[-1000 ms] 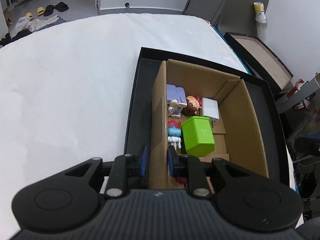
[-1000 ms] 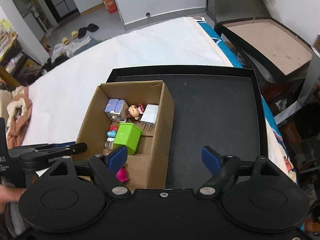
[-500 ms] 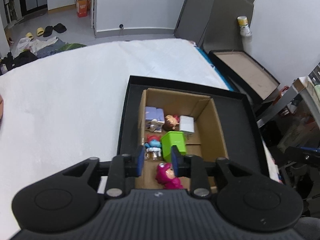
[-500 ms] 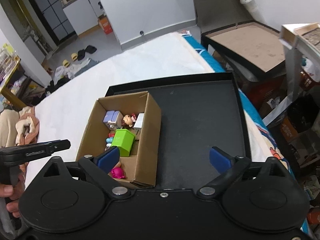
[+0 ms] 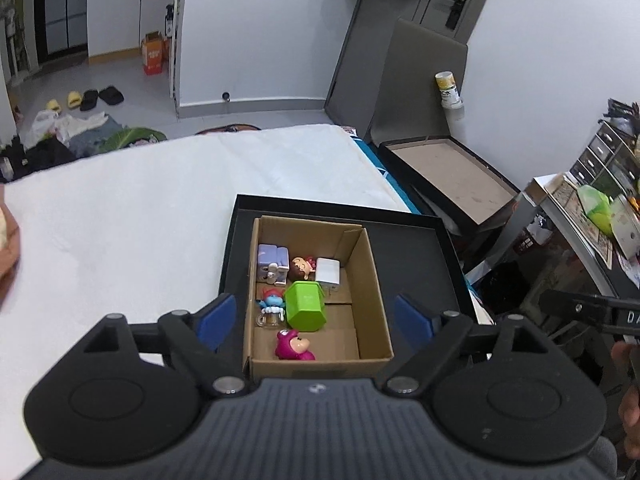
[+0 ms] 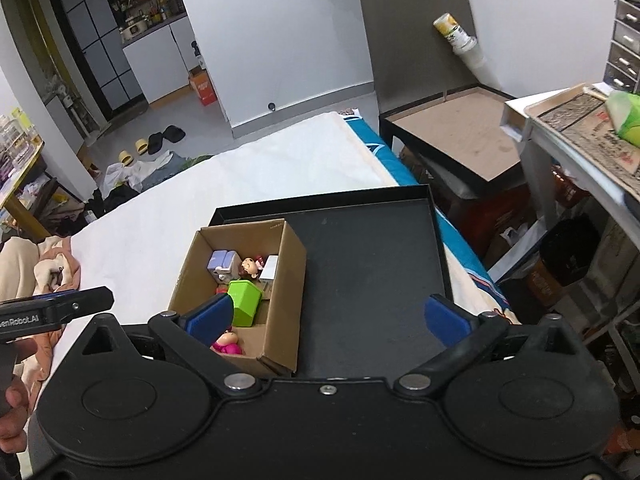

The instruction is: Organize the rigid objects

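Left wrist: cardboard box (image 5: 372,280) lengthwise away.

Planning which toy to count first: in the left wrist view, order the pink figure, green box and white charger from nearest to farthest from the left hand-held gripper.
1. Pink figure, at the near end of the cardboard box, closest to the left hand-held gripper.
2. Green box, in the middle of the carton.
3. White charger, toward the far end, beside the doll head.
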Available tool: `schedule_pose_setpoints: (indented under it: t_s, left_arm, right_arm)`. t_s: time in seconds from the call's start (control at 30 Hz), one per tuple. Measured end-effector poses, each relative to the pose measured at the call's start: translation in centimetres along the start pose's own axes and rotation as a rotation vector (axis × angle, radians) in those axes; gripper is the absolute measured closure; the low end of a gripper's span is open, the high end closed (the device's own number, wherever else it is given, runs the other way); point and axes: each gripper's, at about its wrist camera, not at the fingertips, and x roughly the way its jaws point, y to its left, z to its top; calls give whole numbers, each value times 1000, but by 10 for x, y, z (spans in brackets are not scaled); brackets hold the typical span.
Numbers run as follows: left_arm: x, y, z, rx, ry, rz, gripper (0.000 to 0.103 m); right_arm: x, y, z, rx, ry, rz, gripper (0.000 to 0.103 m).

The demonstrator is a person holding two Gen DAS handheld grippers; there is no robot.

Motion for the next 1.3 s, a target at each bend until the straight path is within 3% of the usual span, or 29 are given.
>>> schedule_pose_setpoints:
  t_s: [0.47,0.87,1.3]
  left_arm:
    - [-78,-20,-13,61,-113,9,7]
    - [-113,-23,-31,56,-188,40,3]
    - [-135,-31,-56,84,-221,35,2]
  right_arm:
    - [-62,-2,-11,66,-131,-16,0]
    - [-97,21,-22,-10,-183,-43,0]
    - [-122,24,-46,19,-238,17,0]
